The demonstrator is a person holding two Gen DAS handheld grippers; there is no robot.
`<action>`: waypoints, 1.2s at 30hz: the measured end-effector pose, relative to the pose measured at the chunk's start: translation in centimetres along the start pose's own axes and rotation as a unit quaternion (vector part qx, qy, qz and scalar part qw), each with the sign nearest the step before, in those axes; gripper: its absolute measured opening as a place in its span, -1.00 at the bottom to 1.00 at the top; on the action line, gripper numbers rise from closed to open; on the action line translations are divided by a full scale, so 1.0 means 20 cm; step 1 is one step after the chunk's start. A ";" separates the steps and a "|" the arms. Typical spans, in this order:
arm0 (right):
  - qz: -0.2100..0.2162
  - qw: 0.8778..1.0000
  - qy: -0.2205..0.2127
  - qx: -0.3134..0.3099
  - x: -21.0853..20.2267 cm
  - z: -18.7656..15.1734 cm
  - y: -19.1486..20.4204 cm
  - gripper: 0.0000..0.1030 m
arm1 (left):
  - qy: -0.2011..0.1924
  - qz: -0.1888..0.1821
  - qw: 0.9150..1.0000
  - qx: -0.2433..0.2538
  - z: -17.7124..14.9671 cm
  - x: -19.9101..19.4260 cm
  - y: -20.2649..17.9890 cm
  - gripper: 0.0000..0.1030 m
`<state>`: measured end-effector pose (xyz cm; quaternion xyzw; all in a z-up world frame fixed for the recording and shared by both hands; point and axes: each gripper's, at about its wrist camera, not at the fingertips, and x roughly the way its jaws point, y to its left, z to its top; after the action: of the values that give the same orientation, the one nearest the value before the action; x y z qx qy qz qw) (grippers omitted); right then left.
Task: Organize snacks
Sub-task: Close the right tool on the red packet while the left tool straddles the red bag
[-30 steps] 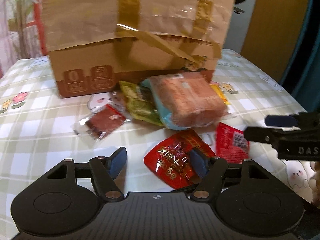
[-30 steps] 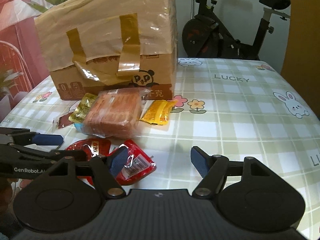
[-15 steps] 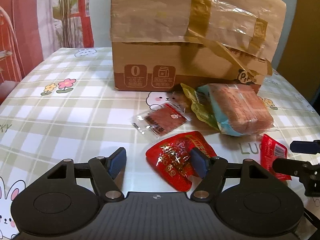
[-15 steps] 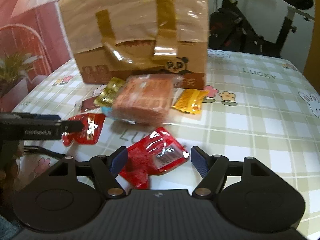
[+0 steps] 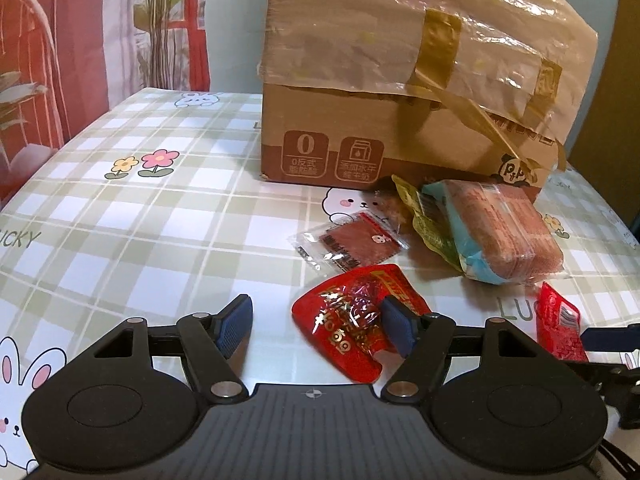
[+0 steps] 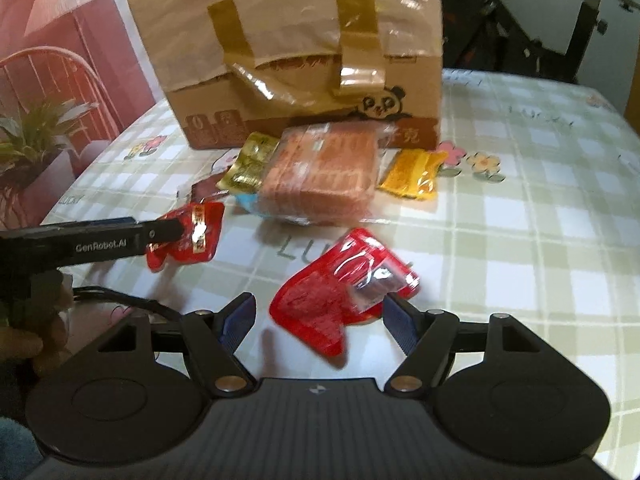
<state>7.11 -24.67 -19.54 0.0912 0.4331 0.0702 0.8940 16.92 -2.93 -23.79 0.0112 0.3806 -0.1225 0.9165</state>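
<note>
Nothing sorted yet: I hold both the left gripper [image 5: 316, 326] and right gripper [image 6: 320, 320] wide and empty, all snack packets [image 6: 320, 178] loose near the cardboard box [image 5: 400, 80]

Two red packets [image 6: 344, 280], four other snack packs [image 6: 324, 176], one cardboard box [image 6: 296, 52].

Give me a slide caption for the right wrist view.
Open right gripper over a red packet, snacks and box behind.
</note>
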 end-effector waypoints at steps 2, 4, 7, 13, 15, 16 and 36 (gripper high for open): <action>0.001 1.000 0.006 -0.002 0.01 0.00 0.01 0.42 | -0.001 -0.003 1.000 -0.003 0.00 0.00 0.00 0.42; 0.000 1.000 0.009 -0.005 0.02 0.01 0.02 0.43 | 0.000 -0.009 1.000 -0.006 0.00 0.00 0.01 0.41; -0.002 1.000 0.011 -0.009 0.05 0.03 0.04 0.43 | 0.000 -0.021 1.000 -0.010 -0.01 -0.01 0.01 0.41; -0.024 0.998 0.004 -0.053 0.10 0.05 0.08 0.43 | 0.002 -0.044 0.999 -0.015 -0.01 -0.02 0.02 0.41; -0.031 0.997 0.003 -0.072 0.10 0.03 0.09 0.43 | 0.002 -0.049 0.999 -0.014 -0.02 -0.02 0.02 0.41; -0.035 0.996 0.001 -0.081 0.10 0.02 0.10 0.43 | 0.003 -0.051 0.999 -0.013 -0.02 -0.02 0.01 0.41; -0.024 0.996 -0.040 -0.069 0.03 -0.03 0.02 0.01 | 0.012 -0.132 0.980 0.151 0.08 0.04 0.06 0.42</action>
<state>6.96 -24.11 -20.34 0.0211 0.3933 0.0745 0.9162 18.96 -2.06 -23.27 0.1007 0.3665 -0.2979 0.8757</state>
